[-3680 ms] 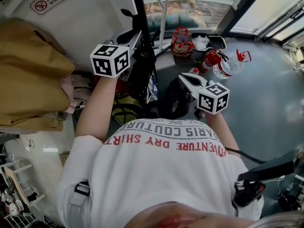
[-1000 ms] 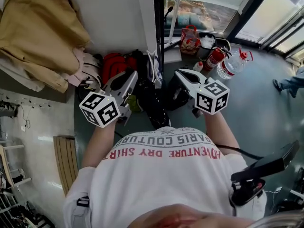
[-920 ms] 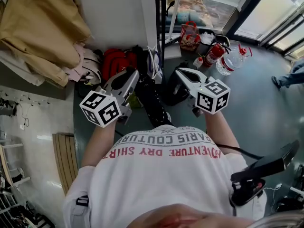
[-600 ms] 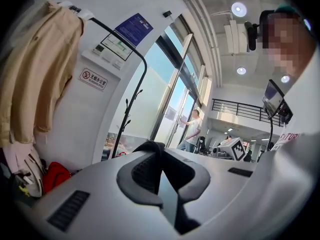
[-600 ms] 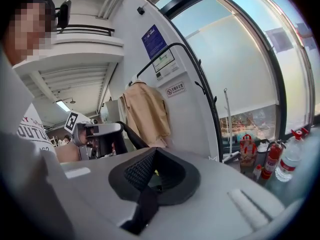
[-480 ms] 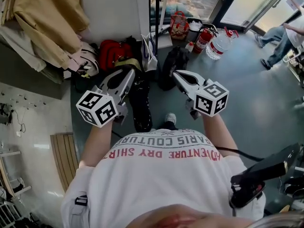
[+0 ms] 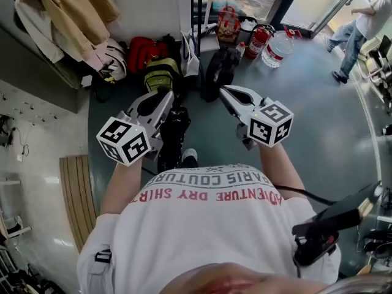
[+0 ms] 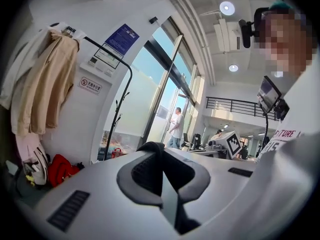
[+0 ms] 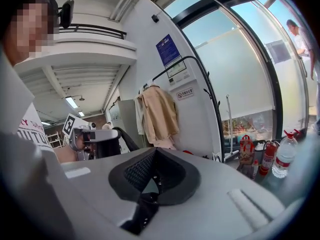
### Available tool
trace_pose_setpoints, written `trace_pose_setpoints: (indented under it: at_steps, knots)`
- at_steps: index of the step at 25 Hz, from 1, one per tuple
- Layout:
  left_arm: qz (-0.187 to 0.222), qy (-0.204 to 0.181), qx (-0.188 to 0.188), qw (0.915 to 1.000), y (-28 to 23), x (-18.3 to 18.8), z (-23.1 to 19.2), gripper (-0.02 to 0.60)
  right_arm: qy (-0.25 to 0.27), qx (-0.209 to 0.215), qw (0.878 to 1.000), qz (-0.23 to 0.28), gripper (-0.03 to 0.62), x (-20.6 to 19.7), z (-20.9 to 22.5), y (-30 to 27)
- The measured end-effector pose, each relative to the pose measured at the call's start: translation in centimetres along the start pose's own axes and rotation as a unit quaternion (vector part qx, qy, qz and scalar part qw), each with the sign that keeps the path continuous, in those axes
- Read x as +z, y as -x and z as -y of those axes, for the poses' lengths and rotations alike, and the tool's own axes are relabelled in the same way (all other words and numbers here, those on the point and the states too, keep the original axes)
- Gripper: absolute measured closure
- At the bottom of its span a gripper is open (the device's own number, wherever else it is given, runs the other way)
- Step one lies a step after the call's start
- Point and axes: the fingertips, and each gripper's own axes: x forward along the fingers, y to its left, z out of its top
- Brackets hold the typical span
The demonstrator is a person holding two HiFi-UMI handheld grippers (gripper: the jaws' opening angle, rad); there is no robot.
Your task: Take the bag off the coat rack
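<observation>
Grey lobby floor by glass doors: the person has stepped back, leaving the coat rack [image 7: 196,2] well apart. Jaws nearly together, the left gripper [image 7: 164,97] and right gripper [image 7: 228,92] pinch the strap of the black bag [image 7: 171,136], evidently off the rack.

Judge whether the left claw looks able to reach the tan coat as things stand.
Probably not: the left claw is shut on the black bag's strap, and the tan coat hangs off to one side, clear of its tips.

Coat rack [image 8: 116,116] and bags [image 7: 160,72] block ahead; right floor [image 7: 331,121] open.
</observation>
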Motion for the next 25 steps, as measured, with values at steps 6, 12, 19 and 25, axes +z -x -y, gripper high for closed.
trace_pose_setpoints:
  at_steps: [6,12,19,25]
  knots:
    - [-0.001,0.001,0.017,0.9999,5.8,-2.9,10.0,0.566,-0.004,0.005,1.000,-0.004,0.592,-4.0,-7.0,10.0]
    - [0.023,0.006,0.012,0.9997,10.1,-2.7,19.4,0.566,-0.006,0.004,1.000,-0.007,0.592,-5.3,-12.1,18.7]
    - [0.010,0.021,-0.020,0.9995,12.4,-4.0,26.7,0.566,0.005,-0.002,1.000,0.014,0.592,-5.2,-16.5,25.1]
    - [0.008,0.006,-0.041,0.9991,13.2,-4.7,31.0,0.566,0.020,-0.011,0.999,0.024,0.592,-5.6,-18.1,28.9]
